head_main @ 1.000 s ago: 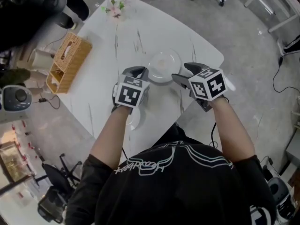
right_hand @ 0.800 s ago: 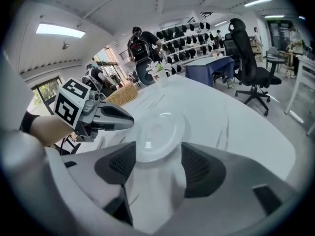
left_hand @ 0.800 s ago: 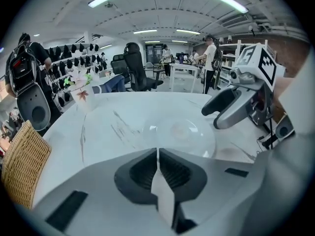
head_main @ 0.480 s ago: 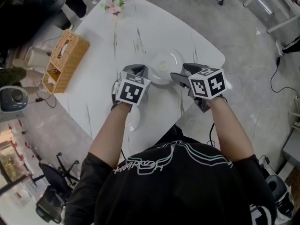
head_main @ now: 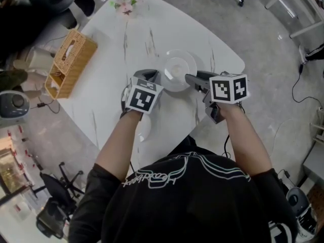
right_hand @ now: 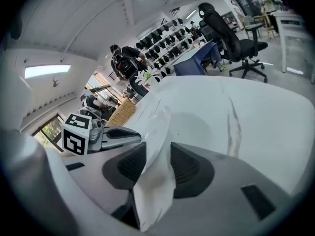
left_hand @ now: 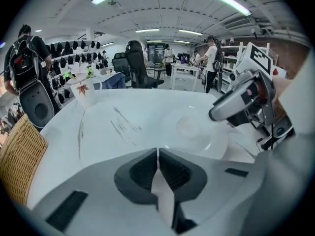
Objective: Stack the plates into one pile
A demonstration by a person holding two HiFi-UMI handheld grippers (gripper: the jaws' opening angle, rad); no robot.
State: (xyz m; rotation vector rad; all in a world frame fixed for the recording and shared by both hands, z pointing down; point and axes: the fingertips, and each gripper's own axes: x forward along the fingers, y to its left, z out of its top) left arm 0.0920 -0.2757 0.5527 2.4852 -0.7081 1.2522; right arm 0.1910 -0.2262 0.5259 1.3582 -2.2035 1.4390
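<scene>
R gripper [head_main: 189, 78], just closing, is clamped on far plate [head_main: 177, 65] rim; L gripper [head_main: 148, 75] is clamped on near plate [head_main: 144, 129]. Either could be dropped if tilted.

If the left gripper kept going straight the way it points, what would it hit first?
Probably the bare table top, just left of the clear plate; its rim lies close to that line, so I'm not certain.

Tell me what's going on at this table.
A person is stacking plates with two handheld grippers. The right gripper has just been closing its jaws on the rim of the round plate on the white table. The left gripper, just beside it, is shut on the edge of a second plate.
</scene>
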